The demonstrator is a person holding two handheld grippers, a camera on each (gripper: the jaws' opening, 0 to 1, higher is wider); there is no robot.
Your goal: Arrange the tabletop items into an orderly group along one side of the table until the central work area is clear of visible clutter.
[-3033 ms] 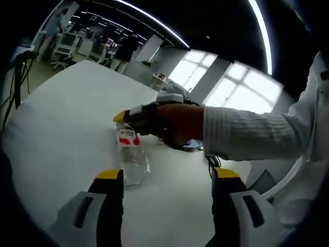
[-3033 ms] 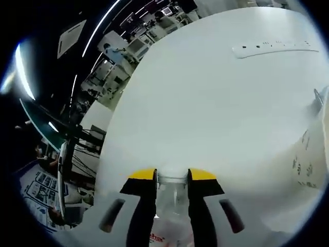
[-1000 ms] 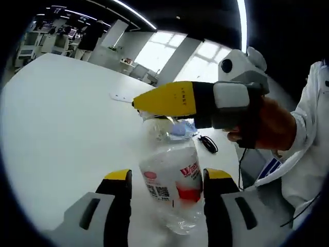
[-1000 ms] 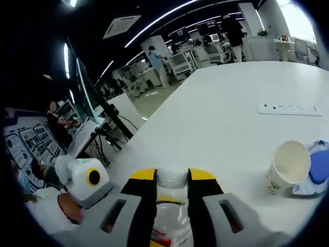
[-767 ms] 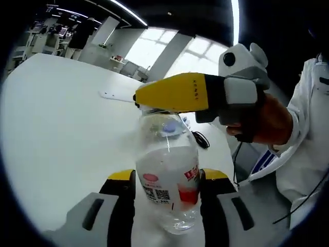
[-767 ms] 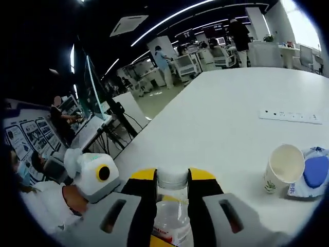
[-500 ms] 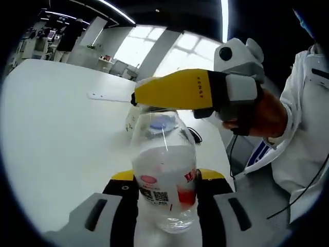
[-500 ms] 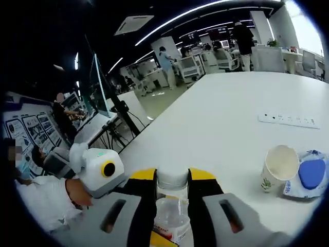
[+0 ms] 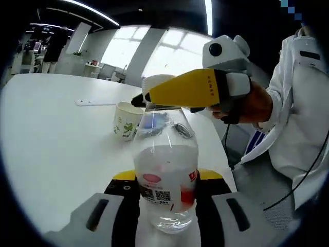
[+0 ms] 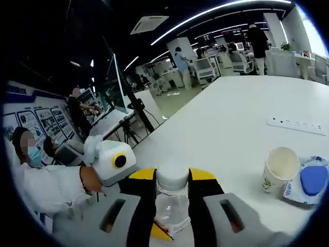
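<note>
A clear plastic water bottle (image 9: pixel 165 175) with a red and white label stands upright, a little water in it. My left gripper (image 9: pixel 167 177) is shut on its lower body, one yellow-tipped jaw on each side. My right gripper (image 9: pixel 141 100) comes in from the right, held by a hand, and is shut on the bottle's neck. In the right gripper view the white cap (image 10: pixel 172 176) sits between the jaws of the right gripper (image 10: pixel 172 175). Whether the bottle's base touches the white table (image 9: pixel 56 149) is hidden.
A paper cup (image 9: pixel 125 119) with a leaf print stands just beyond the bottle, also in the right gripper view (image 10: pixel 280 167). A blue-lidded packet (image 10: pixel 311 182) lies beside it. A white power strip (image 9: pixel 95 102) lies farther back. A person's white sleeve (image 9: pixel 303 118) is at the right.
Three seconds ago the bottle lay on the table with my right gripper at its neck. It now stands upright, and my left jaws have closed in on its body.
</note>
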